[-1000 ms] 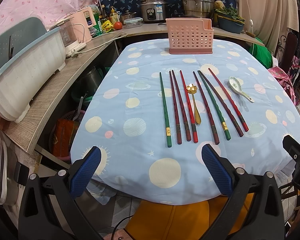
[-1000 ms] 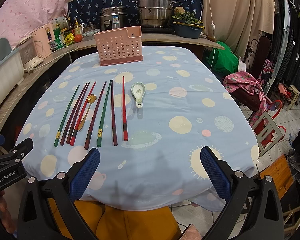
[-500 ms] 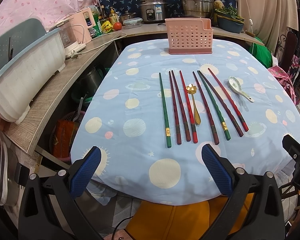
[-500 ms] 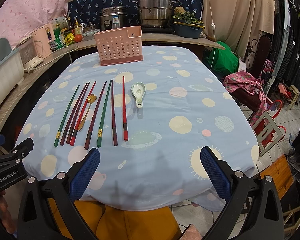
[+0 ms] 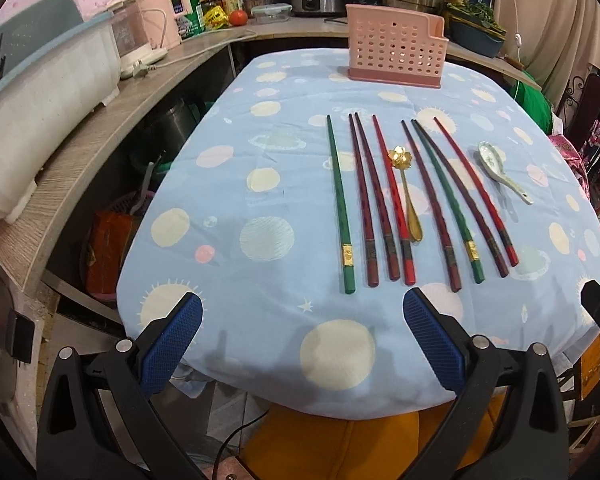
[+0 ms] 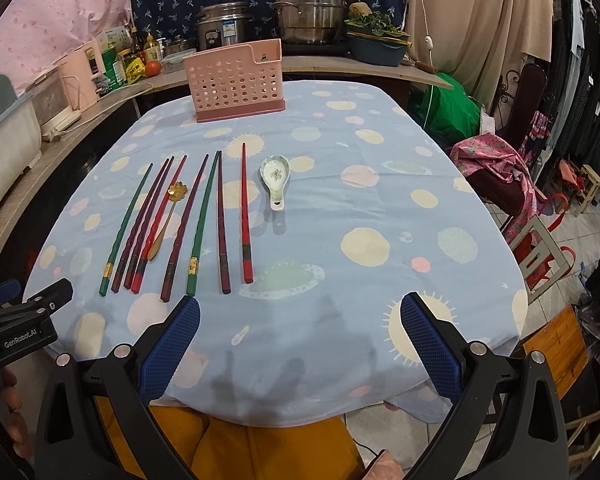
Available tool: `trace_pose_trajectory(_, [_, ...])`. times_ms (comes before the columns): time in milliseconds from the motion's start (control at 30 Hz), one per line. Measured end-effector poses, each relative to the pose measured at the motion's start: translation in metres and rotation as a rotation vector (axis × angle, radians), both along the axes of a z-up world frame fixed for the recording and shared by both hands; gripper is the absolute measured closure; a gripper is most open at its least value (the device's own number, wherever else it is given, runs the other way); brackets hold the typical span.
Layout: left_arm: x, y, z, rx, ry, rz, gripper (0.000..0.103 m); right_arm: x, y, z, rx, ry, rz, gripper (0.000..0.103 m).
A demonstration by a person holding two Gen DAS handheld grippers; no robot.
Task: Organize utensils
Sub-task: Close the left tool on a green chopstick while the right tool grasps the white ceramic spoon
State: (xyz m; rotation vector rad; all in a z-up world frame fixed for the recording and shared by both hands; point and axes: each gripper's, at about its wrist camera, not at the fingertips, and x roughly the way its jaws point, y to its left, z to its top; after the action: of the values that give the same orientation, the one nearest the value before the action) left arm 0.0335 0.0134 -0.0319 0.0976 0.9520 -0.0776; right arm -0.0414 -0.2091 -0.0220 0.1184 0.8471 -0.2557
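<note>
Nothing sorted yet. Eight chopsticks (image 5: 420, 200), gold spoon (image 5: 406, 188) and ceramic spoon (image 6: 276, 176) all lay mid-table; pink holder (image 6: 234, 80) at the far end looked empty. I had left gripper (image 5: 302, 344) and right gripper (image 6: 300, 346) at the near edge, fingers apart, holding nothing.
</note>
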Motion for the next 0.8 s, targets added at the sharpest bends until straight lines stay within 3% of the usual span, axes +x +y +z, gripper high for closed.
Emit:
trace_pose_trajectory(433, [0.039, -0.005, -0.031, 0.009, 0.052, -0.011, 0.009, 0.029, -0.005, -0.016, 0.023, 0.039, 0.001, 0.007])
trace_pose_trajectory(800, [0.057, -0.002, -0.044, -0.010, 0.095, -0.009, 0.027, 0.045, -0.004, -0.022, 0.024, 0.057, 0.006, 0.007])
